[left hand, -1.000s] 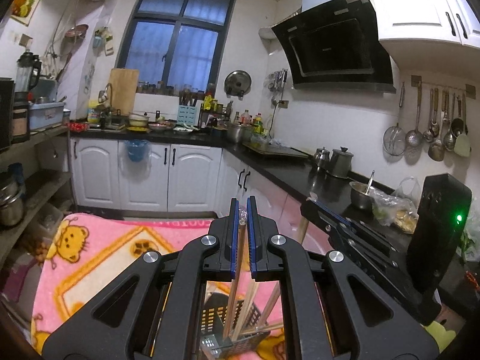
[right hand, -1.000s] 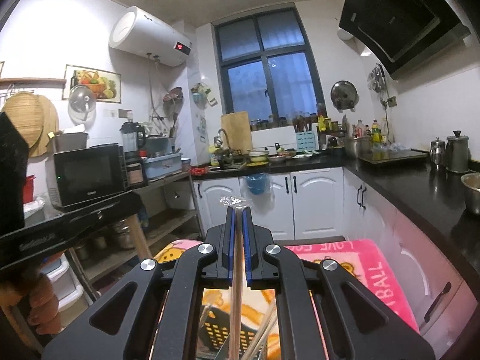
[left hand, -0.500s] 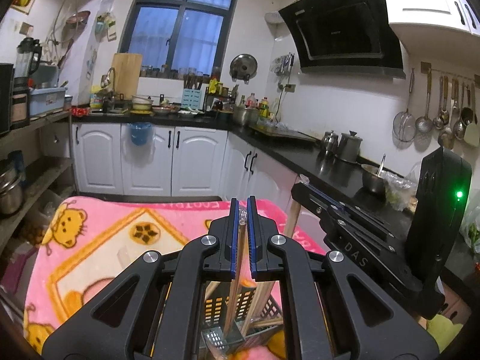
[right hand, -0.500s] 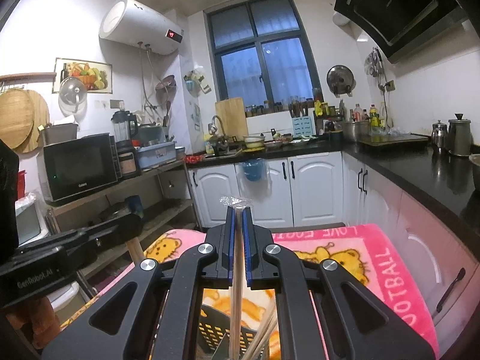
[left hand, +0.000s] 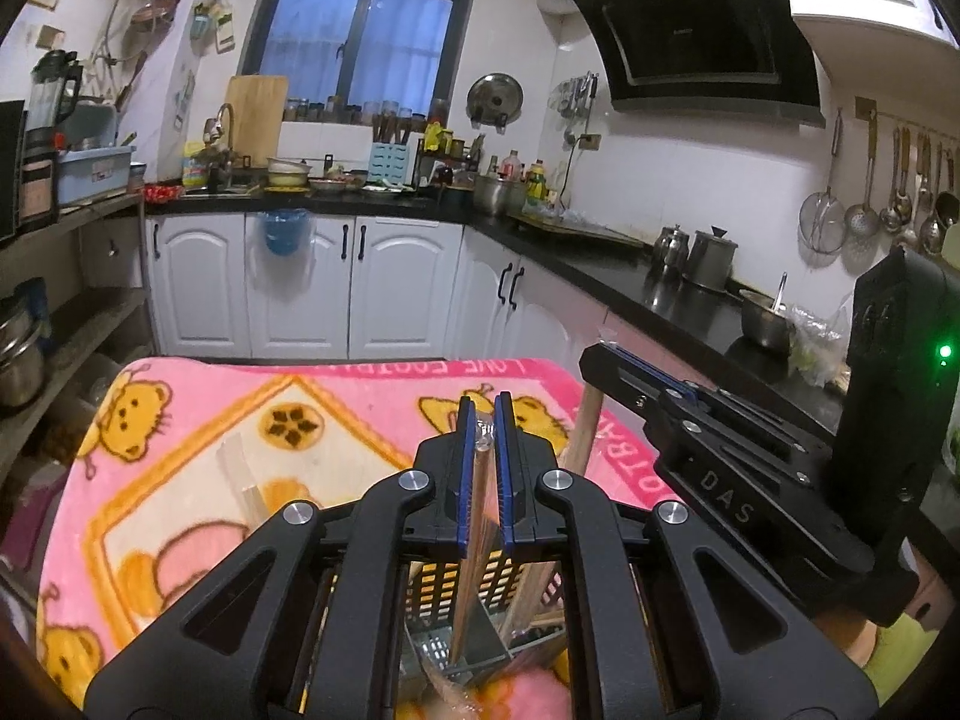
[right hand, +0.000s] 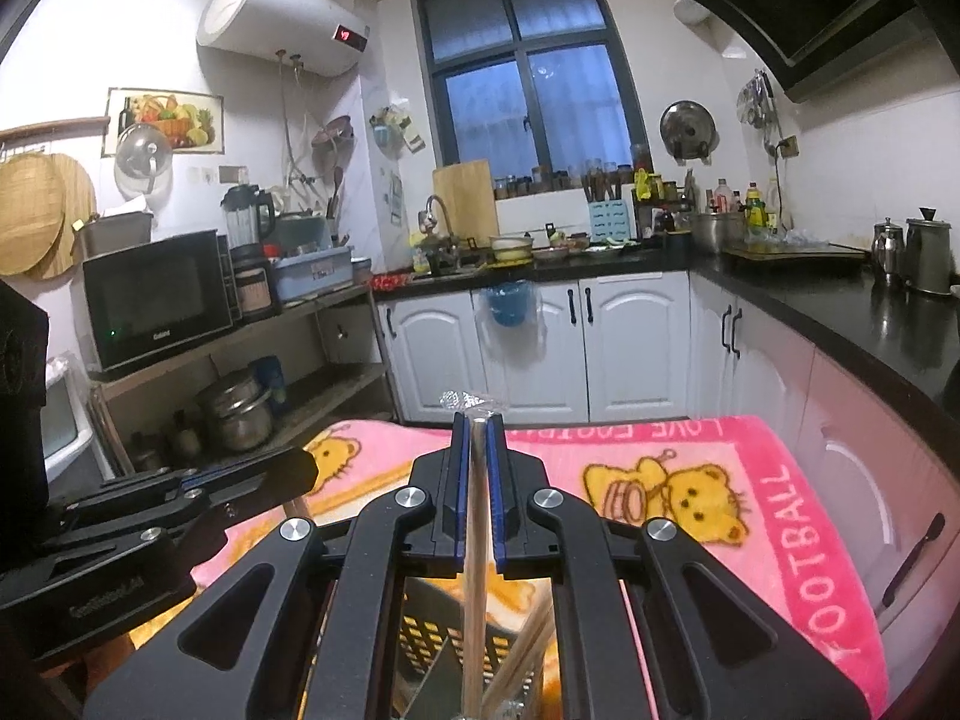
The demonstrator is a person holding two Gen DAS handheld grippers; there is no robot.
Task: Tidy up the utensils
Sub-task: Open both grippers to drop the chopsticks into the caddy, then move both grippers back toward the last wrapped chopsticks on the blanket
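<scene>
1. Over the pink blanket (left hand: 198, 420), each tool holds one wrapped chopstick upright above the basket (left hand: 480, 594); upright carriage lets the lower end enter a slot.
2. Left tool (left hand: 483, 420): clenched on its chopstick (left hand: 474, 516); the tip reaches into the basket, so the grip steers it.
3. Right tool (right hand: 477, 429): jaws have just been opening; a narrow gap shows beside its chopstick (right hand: 474, 588), which stands between them, probably being released to drop.
4. Basket: already holds other sticks.
</scene>
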